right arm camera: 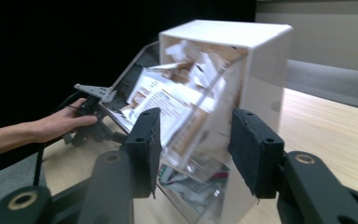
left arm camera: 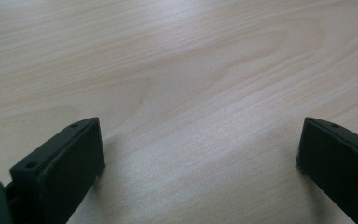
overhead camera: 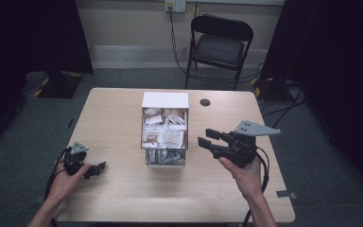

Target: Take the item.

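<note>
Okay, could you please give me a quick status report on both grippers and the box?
Left gripper open, low on the table. Right gripper open, raised beside the clear box of packets. Nothing between them.

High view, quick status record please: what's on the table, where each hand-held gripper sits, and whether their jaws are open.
table: light wood
box: white-topped clear dispenser at table centre, packed with paper sachets
left hand-held gripper: resting low near the table's left edge, jaws open, nothing between them
right hand-held gripper: raised right of the box, pointing at it, jaws open, not touching
background: black folding chair
</note>
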A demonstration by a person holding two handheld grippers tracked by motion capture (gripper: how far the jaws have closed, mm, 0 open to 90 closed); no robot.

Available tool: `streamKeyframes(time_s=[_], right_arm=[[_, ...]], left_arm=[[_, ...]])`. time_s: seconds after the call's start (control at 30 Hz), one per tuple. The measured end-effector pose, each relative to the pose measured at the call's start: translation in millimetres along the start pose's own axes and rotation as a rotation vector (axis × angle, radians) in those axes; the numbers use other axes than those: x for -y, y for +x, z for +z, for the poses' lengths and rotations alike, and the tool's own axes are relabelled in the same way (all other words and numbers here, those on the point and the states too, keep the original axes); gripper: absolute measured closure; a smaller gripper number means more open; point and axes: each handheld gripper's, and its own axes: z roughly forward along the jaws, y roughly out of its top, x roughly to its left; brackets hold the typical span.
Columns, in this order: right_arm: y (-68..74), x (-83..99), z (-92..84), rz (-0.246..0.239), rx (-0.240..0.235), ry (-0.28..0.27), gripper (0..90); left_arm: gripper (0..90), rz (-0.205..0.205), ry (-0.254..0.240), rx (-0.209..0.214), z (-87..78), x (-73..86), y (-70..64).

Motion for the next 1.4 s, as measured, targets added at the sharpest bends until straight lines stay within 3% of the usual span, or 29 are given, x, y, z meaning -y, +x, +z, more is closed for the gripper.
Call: streamKeyframes(time_s=[0.27,0.57,0.77,1.0,1.17,1.4], right_arm=[[12.5,-17.4,18.6,-0.029,-0.067,-0.025,57.1],[20.4,-23.4,40.8,-0.065,-0.109,0.014,56.1],[20.3,-24.4,48.6,-0.07,-0.108,0.037,57.6],[17.8,-24.8,68.4,-0.099,-0.1,0.106,60.1],[15.9,-26.1,79.6,-0.106,-0.104,0.115,60.1],[12.7,-24.5,88.0,-0.118,-0.067,0.149,59.3]], left_arm=[[0.2,0.0,-0.002,-0.002,0.2,0.1,-0.1],[0.2,0.0,0.0,0.0,-0.1,0.0,0.0],[0.2,0.0,0.001,0.0,-0.1,0.0,0.0],[0.2,0.0,0.001,0.0,-0.1,0.0,0.0],[0.2,0.001,0.001,0.0,-0.1,0.0,0.1],[0.2,0.001,0.001,-0.001,-0.1,0.0,0.0]])
